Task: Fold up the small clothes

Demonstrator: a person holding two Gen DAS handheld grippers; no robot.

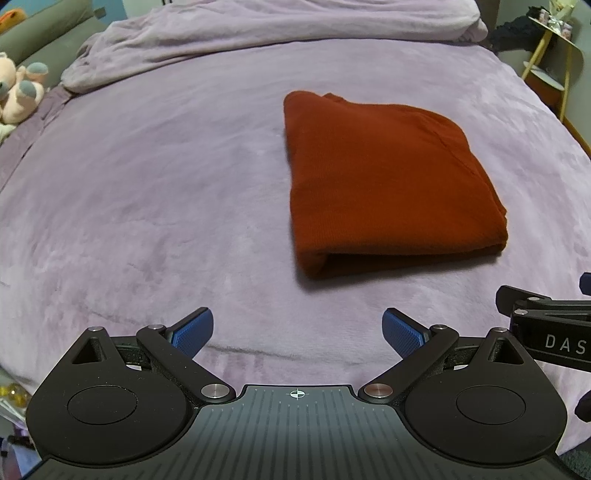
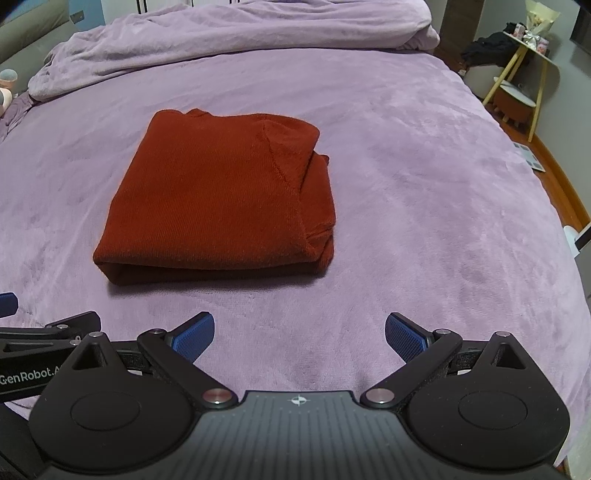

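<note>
A rust-red garment [image 1: 384, 181] lies folded into a thick rectangle on the purple bed cover [image 1: 147, 206]. It also shows in the right wrist view [image 2: 218, 199], with the folded edge toward me. My left gripper [image 1: 297, 330] is open and empty, held back from the garment's near edge and to its left. My right gripper [image 2: 299, 334] is open and empty, held back from the garment and to its right. The right gripper's body shows at the right edge of the left wrist view [image 1: 550, 332]. The left gripper's body shows at the left edge of the right wrist view [image 2: 40, 350].
A bunched purple duvet [image 1: 258, 33] lies across the far end of the bed. A plush toy [image 1: 18, 88] sits at the left edge. A small yellow-legged side table [image 2: 521, 74] stands off the bed to the right, with floor beyond the bed edge.
</note>
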